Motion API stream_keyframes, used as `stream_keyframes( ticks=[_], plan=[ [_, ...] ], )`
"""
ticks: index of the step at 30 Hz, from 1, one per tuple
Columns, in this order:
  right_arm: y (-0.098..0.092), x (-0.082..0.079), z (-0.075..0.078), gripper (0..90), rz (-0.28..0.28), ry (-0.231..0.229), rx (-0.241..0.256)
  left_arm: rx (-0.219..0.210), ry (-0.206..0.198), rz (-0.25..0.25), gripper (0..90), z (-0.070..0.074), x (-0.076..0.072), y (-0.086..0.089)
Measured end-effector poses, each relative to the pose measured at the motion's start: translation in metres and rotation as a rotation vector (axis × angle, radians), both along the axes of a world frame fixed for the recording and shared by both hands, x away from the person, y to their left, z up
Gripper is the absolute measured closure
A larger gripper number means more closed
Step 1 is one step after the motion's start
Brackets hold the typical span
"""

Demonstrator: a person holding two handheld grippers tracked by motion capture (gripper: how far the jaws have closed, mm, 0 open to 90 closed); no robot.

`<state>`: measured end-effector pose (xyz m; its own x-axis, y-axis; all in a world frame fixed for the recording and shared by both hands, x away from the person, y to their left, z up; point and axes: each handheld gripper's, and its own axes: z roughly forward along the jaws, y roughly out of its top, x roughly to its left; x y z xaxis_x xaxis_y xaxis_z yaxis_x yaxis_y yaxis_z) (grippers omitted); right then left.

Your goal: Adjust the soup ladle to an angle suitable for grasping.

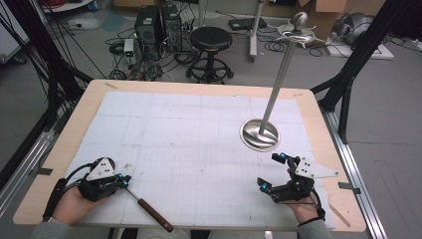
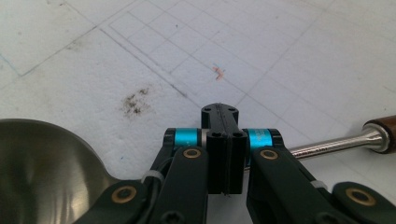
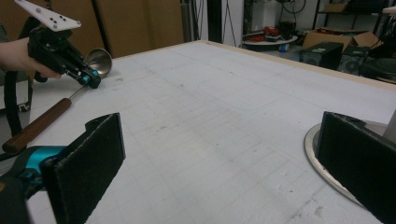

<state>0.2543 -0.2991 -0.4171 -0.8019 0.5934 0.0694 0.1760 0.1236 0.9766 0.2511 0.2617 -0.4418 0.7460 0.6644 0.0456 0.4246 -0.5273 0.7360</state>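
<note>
A ladle with a steel bowl (image 2: 42, 172), a thin metal shaft (image 2: 327, 144) and a brown wooden handle (image 1: 154, 214) is at the table's front left. My left gripper (image 1: 122, 180) is shut on the shaft just beside the bowl, its jaws pressed together (image 2: 224, 140). From the right gripper view, the left gripper (image 3: 91, 79) pinches the shaft between the bowl (image 3: 99, 60) and the wooden handle (image 3: 37, 126). My right gripper (image 1: 271, 172) stands open at the front right with nothing between its fingers (image 3: 224, 158).
A metal stand with a round base (image 1: 259, 134) and a tall slanted pole (image 1: 281, 69) stands on the white gridded mat (image 1: 189, 134), just beyond the right gripper; its base rim (image 3: 322, 163) lies by the right jaw. A stool (image 1: 210, 40) sits on the floor beyond the table.
</note>
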Motion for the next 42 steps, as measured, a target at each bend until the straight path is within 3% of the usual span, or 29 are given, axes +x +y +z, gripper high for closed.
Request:
stream_keyframes(
  ticks=[4, 8, 10, 14, 26, 30, 33, 42],
  plan=[
    [0.0, 0.0, 0.0, 0.5, 0.002, -0.004, -0.004, -0.021, 0.018, 0.018, 89.7, 0.0, 0.0, 0.002],
    [0.001, 0.001, 0.0, 0.5, 0.004, 0.002, -0.004, -0.089, -0.014, 0.003, 89.7, 0.006, -0.002, 0.002],
    [0.001, 0.001, 0.0, 0.5, 0.004, 0.003, -0.002, -0.098, -0.02, -0.008, 89.7, 0.009, -0.005, 0.0],
    [0.0, 0.001, 0.0, 0.5, 0.004, 0.006, -0.003, -0.092, -0.014, -0.05, 89.7, 0.01, -0.015, -0.004],
    [0.001, 0.002, -0.001, 0.5, 0.003, 0.006, -0.006, -0.095, 0.003, -0.1, 89.7, 0.011, -0.037, -0.001],
    [0.002, 0.001, 0.0, 0.5, 0.006, 0.008, -0.007, -0.086, 0.015, -0.109, 89.7, 0.009, -0.04, -0.001],
    [0.001, 0.002, -0.001, 0.5, 0.006, 0.009, -0.008, -0.047, 0.009, -0.125, 89.7, 0.007, -0.043, -0.003],
    [0.002, 0.002, -0.001, 0.5, 0.007, 0.011, -0.012, -0.042, 0.039, -0.143, 89.7, 0.0, -0.042, -0.005]
  ],
)
